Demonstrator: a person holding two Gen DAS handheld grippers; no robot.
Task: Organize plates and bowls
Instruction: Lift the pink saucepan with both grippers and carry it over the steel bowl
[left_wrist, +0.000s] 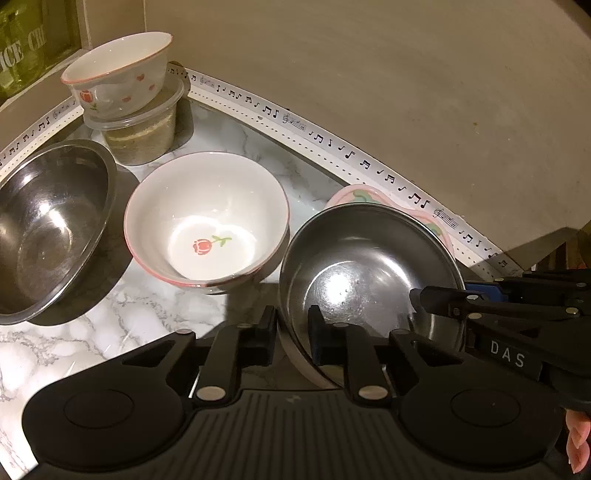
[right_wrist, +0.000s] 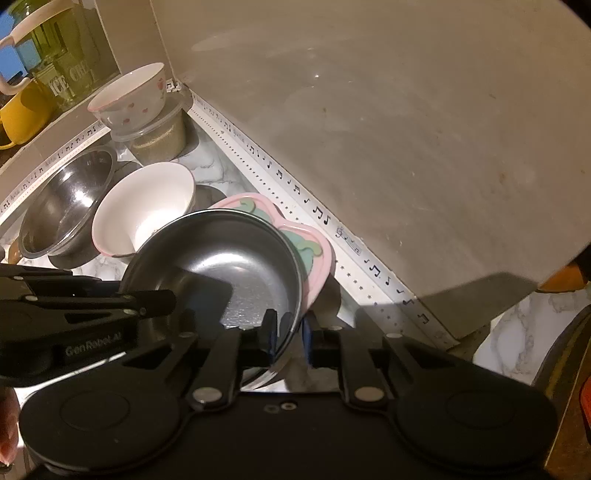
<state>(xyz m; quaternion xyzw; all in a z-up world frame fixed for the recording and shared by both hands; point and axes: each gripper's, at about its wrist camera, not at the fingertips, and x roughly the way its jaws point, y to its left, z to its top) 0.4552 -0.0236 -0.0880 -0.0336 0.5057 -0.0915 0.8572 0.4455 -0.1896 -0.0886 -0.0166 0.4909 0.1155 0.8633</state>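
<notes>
A shallow steel bowl (left_wrist: 362, 273) (right_wrist: 221, 258) sits tilted over a pink heart-shaped plate (left_wrist: 351, 194) (right_wrist: 317, 258) by the wall. My left gripper (left_wrist: 291, 321) is shut on the bowl's near-left rim, one finger inside and one outside. My right gripper (right_wrist: 290, 328) is shut on the bowl's right rim in the same way. To the left stand a white bowl with a red tulip (left_wrist: 207, 221) (right_wrist: 147, 206) and a deep steel bowl (left_wrist: 48, 229) (right_wrist: 70, 206).
At the back corner a small white bowl (left_wrist: 118, 70) (right_wrist: 129, 92) rests on a lidded plastic container (left_wrist: 144, 136). A beige wall (left_wrist: 406, 92) with a music-note strip borders the marble counter (left_wrist: 110, 317). A yellow mug (right_wrist: 22, 114) sits on the ledge.
</notes>
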